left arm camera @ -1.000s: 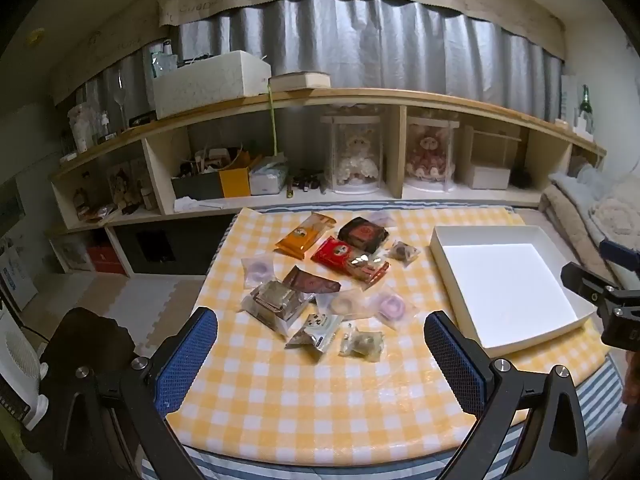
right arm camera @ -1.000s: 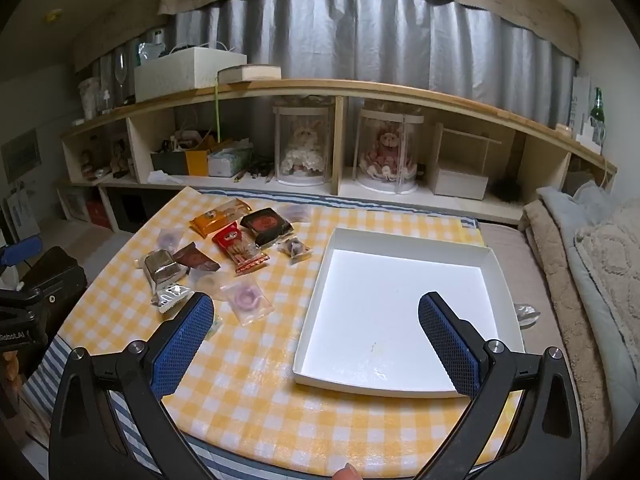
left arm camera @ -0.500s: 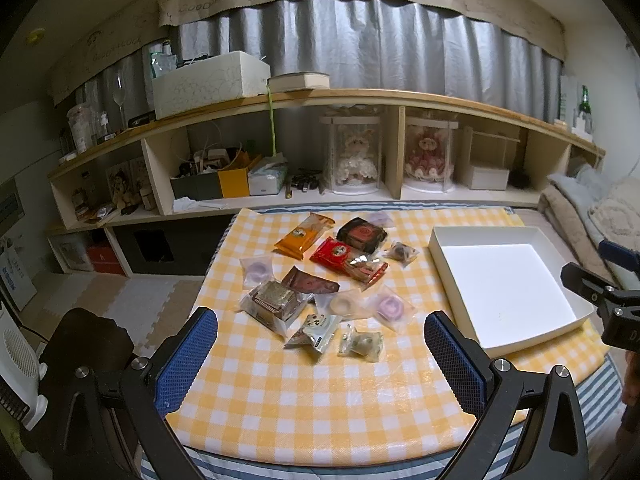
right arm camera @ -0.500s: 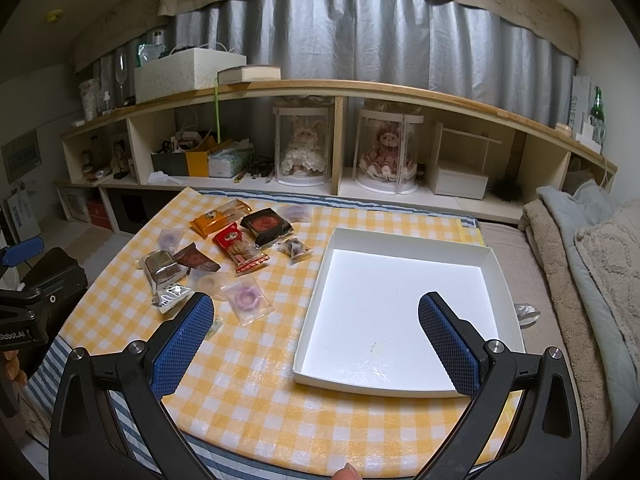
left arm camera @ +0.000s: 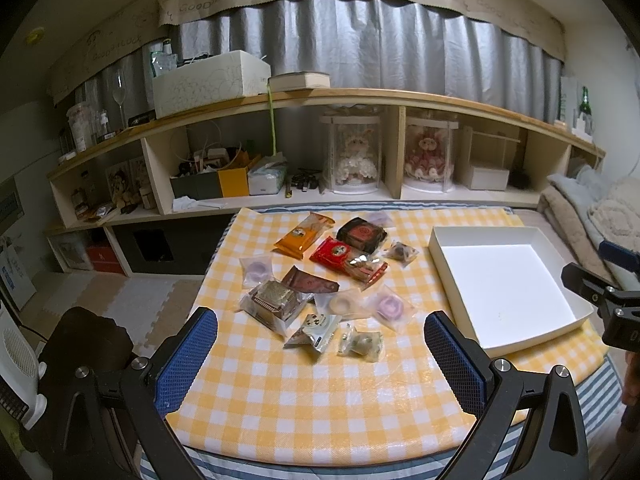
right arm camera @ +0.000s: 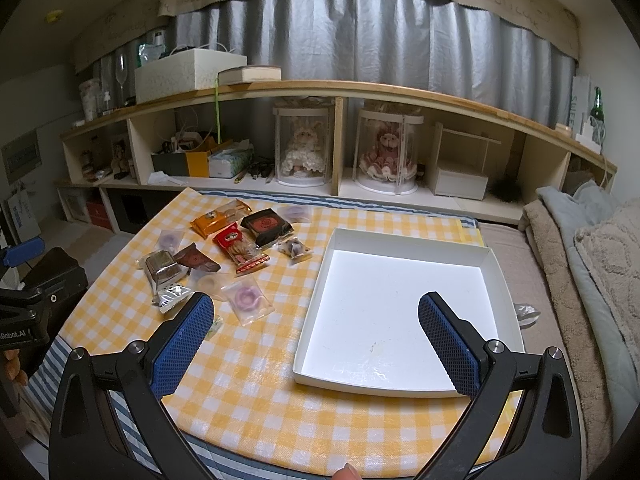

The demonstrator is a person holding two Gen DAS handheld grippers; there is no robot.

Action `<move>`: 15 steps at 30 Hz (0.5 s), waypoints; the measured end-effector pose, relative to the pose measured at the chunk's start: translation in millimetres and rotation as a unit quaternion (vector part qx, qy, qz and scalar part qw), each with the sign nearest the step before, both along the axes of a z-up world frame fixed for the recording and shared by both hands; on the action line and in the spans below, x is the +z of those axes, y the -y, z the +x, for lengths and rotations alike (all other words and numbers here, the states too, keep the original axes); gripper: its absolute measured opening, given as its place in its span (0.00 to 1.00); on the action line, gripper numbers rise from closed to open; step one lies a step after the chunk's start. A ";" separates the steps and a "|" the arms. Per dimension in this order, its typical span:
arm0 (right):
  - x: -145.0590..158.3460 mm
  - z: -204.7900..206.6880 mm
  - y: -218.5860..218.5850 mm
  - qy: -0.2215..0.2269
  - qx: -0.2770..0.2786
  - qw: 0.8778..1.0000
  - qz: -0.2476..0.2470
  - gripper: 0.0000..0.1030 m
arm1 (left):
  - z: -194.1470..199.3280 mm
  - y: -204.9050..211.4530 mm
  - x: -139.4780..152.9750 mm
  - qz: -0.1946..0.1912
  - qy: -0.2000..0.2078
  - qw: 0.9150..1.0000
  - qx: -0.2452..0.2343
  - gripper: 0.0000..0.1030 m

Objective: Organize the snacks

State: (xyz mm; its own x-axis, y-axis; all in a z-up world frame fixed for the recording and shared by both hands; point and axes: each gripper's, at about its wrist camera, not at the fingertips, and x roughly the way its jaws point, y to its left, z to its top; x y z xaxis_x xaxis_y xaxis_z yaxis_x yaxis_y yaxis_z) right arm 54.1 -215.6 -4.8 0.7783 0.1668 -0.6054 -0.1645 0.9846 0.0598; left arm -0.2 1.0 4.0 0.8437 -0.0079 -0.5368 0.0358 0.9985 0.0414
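Note:
Several wrapped snacks lie in a loose group on the yellow checked table [left arm camera: 304, 408]: an orange packet [left arm camera: 304, 233], a dark red box [left arm camera: 362, 234], a red packet [left arm camera: 348, 260], a purple ring sweet [left arm camera: 390, 306] and a clear pack of dark biscuits [left arm camera: 274, 302]. An empty white box [left arm camera: 504, 284] sits to their right; it also shows in the right wrist view [right arm camera: 400, 308]. My left gripper [left arm camera: 320, 344] is open and empty above the table's near edge, facing the snacks. My right gripper [right arm camera: 316, 332] is open and empty above the box's near left part.
A long wooden shelf [left arm camera: 360, 196] with boxes, two doll cases and clutter runs behind the table. Blankets and a cushion [right arm camera: 592, 264] lie to the right. A white heater [left arm camera: 16, 368] stands on the floor at the left.
Both views have shifted only slightly; the snacks and the box have not moved. Both grippers stay open.

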 end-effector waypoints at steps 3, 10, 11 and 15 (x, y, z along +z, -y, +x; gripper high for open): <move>-0.1 0.0 0.0 0.000 0.000 1.000 0.000 1.00 | 0.0 0.4 -0.6 -0.001 0.001 1.000 0.000 1.00; 0.1 -0.3 0.6 0.000 0.000 1.000 0.000 1.00 | 0.5 0.8 -1.3 0.000 0.001 1.000 -0.002 1.00; 0.0 -0.2 0.8 0.000 0.000 1.000 0.000 1.00 | 0.8 0.7 -1.7 0.000 0.000 1.000 -0.001 1.00; 0.2 -0.6 1.1 0.000 0.000 1.000 0.000 1.00 | 0.2 0.9 -1.2 -0.001 0.001 1.000 -0.001 1.00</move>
